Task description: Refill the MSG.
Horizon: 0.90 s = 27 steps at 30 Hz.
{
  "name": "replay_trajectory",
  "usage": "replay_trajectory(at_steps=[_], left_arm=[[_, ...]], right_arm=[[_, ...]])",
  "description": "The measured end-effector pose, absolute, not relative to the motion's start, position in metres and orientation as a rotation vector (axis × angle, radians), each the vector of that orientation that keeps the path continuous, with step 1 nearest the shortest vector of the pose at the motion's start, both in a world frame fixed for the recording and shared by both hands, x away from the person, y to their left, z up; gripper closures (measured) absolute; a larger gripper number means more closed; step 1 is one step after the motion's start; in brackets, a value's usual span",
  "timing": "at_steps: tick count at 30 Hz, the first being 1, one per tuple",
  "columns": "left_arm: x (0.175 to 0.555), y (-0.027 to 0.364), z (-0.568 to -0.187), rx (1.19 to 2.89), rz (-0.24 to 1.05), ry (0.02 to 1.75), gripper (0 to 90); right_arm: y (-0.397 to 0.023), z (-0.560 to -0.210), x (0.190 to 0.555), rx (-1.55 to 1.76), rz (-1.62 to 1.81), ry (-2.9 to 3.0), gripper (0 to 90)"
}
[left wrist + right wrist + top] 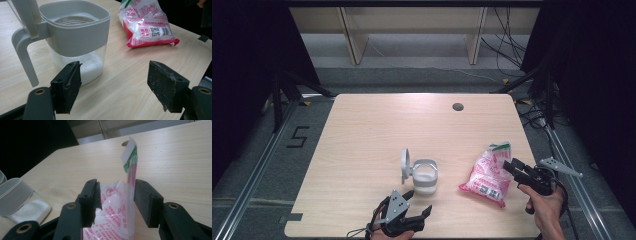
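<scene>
A clear plastic container (425, 177) with a rounded-square grey collar, a grey loop handle and a hinged lid standing upright stands near the front middle of the pale wood-grain table (377, 125); white granules fill its lower part. To its right, well apart, lies a soft, crinkled plastic bag (490, 172), white with pink print and a green-and-white top, a barcode label on its near end. The left gripper (418, 201) sits just in front of the container, its black jaws spread wide with nothing between them; in the left gripper view the rough, scuffed pad of one jaw stands near the container's glossy wall, with a gap showing between them. The right gripper (510, 166) meets the bag's right edge; its jaws stand partly apart around the bag's thin upper fold, the pads not pressing it. A small dark round grommet (457, 106) sits in the table's far side. Nothing stands between container and bag.
</scene>
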<state>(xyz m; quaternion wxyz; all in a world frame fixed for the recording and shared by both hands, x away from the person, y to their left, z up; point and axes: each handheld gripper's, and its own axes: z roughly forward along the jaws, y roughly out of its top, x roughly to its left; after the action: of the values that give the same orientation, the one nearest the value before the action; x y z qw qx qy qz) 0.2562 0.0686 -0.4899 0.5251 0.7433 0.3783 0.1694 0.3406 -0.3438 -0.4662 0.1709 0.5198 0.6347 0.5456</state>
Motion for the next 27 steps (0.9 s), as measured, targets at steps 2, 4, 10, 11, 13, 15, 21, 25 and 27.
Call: replay_trajectory(at_steps=[2, 4, 10, 11, 13, 15, 21, 25, 27], left_arm=[[0.256, 0.071, -0.489, 1.803, 0.419, 0.883, 26.7], [0.255, 0.071, -0.490, 1.784, 0.406, 0.913, 26.7], [0.254, 0.077, -0.488, 1.771, 0.412, 0.913, 26.6], [0.255, 0.078, -0.487, 1.776, 0.425, 0.902, 26.6], [0.255, 0.080, -0.487, 1.757, 0.420, 0.930, 26.6], [0.254, 0.083, -0.486, 1.771, 0.426, 0.936, 26.7], [0.255, 0.089, -0.485, 1.775, 0.440, 0.920, 26.6], [0.255, 0.094, -0.485, 1.770, 0.455, 0.942, 26.6], [0.256, 0.097, -0.486, 1.756, 0.452, 0.941, 26.6]], right_arm=[[-0.345, -0.466, 0.340, 1.454, 1.539, 1.803, 54.9], [-0.344, -0.466, 0.338, 1.475, 1.564, 1.800, 54.8], [-0.341, -0.463, 0.334, 1.447, 1.579, 1.823, 54.8], [-0.339, -0.461, 0.330, 1.472, 1.552, 1.838, 54.8], [-0.341, -0.463, 0.332, 1.422, 1.562, 1.826, 54.8], [-0.339, -0.460, 0.328, 1.465, 1.550, 1.846, 54.8], [-0.339, -0.459, 0.324, 1.418, 1.535, 1.854, 54.7], [-0.333, -0.459, 0.317, 1.417, 1.559, 1.869, 54.1], [-0.330, -0.460, 0.316, 1.368, 1.586, 1.889, 53.7]])
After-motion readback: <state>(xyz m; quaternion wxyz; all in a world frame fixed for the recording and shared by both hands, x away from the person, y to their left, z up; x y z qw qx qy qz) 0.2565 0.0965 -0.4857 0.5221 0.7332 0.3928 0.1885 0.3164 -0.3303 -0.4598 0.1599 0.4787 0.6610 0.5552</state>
